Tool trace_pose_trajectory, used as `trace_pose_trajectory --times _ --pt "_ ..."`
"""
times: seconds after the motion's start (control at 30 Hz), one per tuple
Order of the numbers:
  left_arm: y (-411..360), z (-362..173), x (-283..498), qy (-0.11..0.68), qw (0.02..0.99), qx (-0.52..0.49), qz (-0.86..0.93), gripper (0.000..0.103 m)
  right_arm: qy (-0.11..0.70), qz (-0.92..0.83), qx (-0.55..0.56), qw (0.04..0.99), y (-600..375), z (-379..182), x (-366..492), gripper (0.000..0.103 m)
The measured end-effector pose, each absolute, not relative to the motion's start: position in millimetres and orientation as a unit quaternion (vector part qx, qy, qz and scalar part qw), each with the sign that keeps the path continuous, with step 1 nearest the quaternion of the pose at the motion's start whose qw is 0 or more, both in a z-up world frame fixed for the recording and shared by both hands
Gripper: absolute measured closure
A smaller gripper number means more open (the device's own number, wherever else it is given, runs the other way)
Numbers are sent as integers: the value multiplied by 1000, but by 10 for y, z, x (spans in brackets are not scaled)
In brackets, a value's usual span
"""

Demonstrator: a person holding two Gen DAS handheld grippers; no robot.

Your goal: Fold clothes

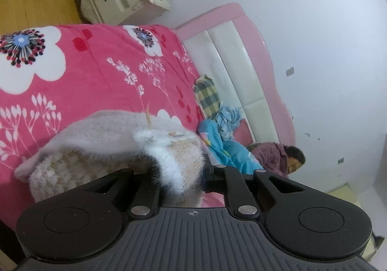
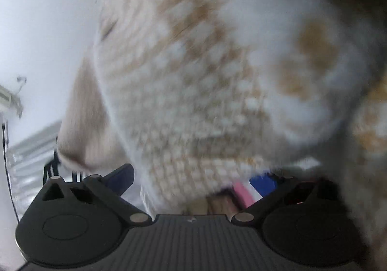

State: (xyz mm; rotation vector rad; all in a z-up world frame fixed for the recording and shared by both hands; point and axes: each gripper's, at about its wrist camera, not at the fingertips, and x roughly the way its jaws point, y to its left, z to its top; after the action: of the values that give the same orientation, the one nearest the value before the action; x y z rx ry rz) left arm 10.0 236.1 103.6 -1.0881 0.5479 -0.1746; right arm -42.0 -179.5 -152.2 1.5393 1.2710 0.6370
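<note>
One garment is in play: a fuzzy cream-and-tan knit sweater (image 1: 113, 150), seen bunched on the pink floral blanket (image 1: 96, 70) that covers the bed.

- Left gripper (image 1: 180, 181): jaws drawn nearly together, clamped on a furry white edge of the sweater, which is pinched up and over the near finger. Fabric hides the fingertips themselves.
- Right gripper (image 2: 191, 181): jaws spread wide. The sweater (image 2: 205, 72) hangs close in front of the lens and droops between the open fingers; no pressing of the pads on it can be made out. The view is blurred, so contact is not settled beyond that.
- Sweater state: lifted and rumpled at the left-hand end, one flap laid back over the body of the knit. No squared edges, no flat stacked layers are visible. Whether any fold is already made cannot be told from this heap.
- Further clothes: a blue garment (image 1: 217, 140), a plaid item (image 1: 209, 99) and a purple bundle (image 1: 271, 152) lie loose near the pink headboard (image 1: 241, 53), well apart from the sweater.

Judgement: the task is read as early. The sweater is held at one point only; it is yet to be spread, folded and set down, and the pile by the headboard appears untouched.
</note>
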Motion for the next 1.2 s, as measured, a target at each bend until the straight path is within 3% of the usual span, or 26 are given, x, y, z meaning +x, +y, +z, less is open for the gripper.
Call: trace_pose_trajectory --times 0.1,0.17,0.2,0.23,0.3,0.37,0.5,0.53,0.67,0.73,0.8,0.83,0.87,0.9,0.93,1.07,1.2 --pt "2417 994 74 254 816 -514 -79 93 521 234 645 508 -1759 -1483 -384 3" --pt "2456 977 44 250 816 -516 -75 93 513 227 629 538 -1788 -1381 -338 44" --pt "2474 970 20 248 817 -516 -75 93 503 232 610 566 -1828 -1291 -307 73" --pt "2491 963 -6 246 817 -516 -73 93 492 236 599 587 -1882 -1193 -283 85" --pt "2529 949 -84 242 820 -514 -68 93 464 243 591 613 -2027 -955 -251 93" --pt "2571 929 -162 240 821 -514 -62 93 420 274 556 662 -2195 -512 -224 95" --pt "2648 893 -373 243 823 -509 -65 93 253 352 513 741 -2715 626 -344 95" --pt "2659 887 -435 245 825 -504 -70 93 214 372 497 755 -2848 908 -425 102" --pt "2646 876 -697 251 834 -484 -88 93 69 444 415 791 -3348 1998 -876 102" --pt "2609 840 -786 255 835 -478 -95 93 56 448 393 801 -3436 2310 -1066 101" --pt "2569 791 -839 257 836 -474 -99 93 97 454 379 801 -3382 2401 -1083 93" --pt "2560 769 -846 257 838 -472 -97 93 134 449 379 798 -3298 2366 -1031 63" --pt "2552 748 -851 258 839 -469 -95 93 183 438 381 793 -3209 2291 -960 43" --pt "2547 728 -847 258 840 -468 -94 93 229 429 383 786 -3123 2185 -907 9" --pt "2544 705 -843 259 840 -467 -94 93 278 421 389 771 -3038 2047 -840 0" --pt "2527 672 -853 260 849 -449 -103 93 464 381 408 688 -2550 1406 -525 0" --pt "2521 646 -922 258 858 -428 -123 93 549 300 416 660 -2192 993 -152 0"
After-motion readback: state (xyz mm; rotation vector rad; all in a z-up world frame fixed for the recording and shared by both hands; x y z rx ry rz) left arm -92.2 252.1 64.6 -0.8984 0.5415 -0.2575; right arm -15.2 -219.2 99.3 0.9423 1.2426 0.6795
